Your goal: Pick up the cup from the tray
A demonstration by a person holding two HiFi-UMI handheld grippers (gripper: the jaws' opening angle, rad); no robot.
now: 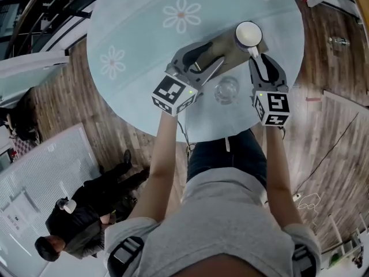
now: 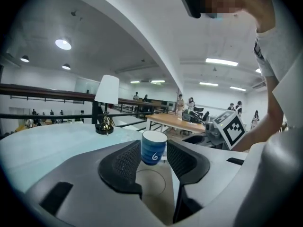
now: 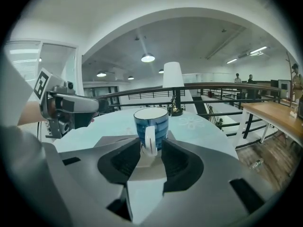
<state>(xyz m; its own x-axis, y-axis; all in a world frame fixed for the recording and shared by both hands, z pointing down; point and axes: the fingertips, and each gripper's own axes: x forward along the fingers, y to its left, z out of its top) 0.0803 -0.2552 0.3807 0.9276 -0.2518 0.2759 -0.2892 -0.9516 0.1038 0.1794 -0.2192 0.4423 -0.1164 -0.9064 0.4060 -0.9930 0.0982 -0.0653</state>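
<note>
A blue cup (image 1: 248, 34) with a white inside stands at the far right end of a grey-brown tray (image 1: 222, 45) on the round table. My right gripper (image 1: 253, 55) reaches up to it from the near side. In the right gripper view the cup's white handle (image 3: 150, 143) lies between the two jaws, with a thin gap on each side, so the gripper is open. My left gripper (image 1: 218, 55) is open over the tray's left part. In the left gripper view the cup (image 2: 154, 148) shows beyond the tips, and the bare tray (image 2: 151, 188) shows between the jaws.
A pale blue daisy cloth (image 1: 144, 33) covers the table. A clear glass (image 1: 226, 89) stands near the front edge between my two grippers. A table lamp (image 3: 173, 86) stands at the far side. A person (image 1: 86, 212) stands on the wooden floor at the left.
</note>
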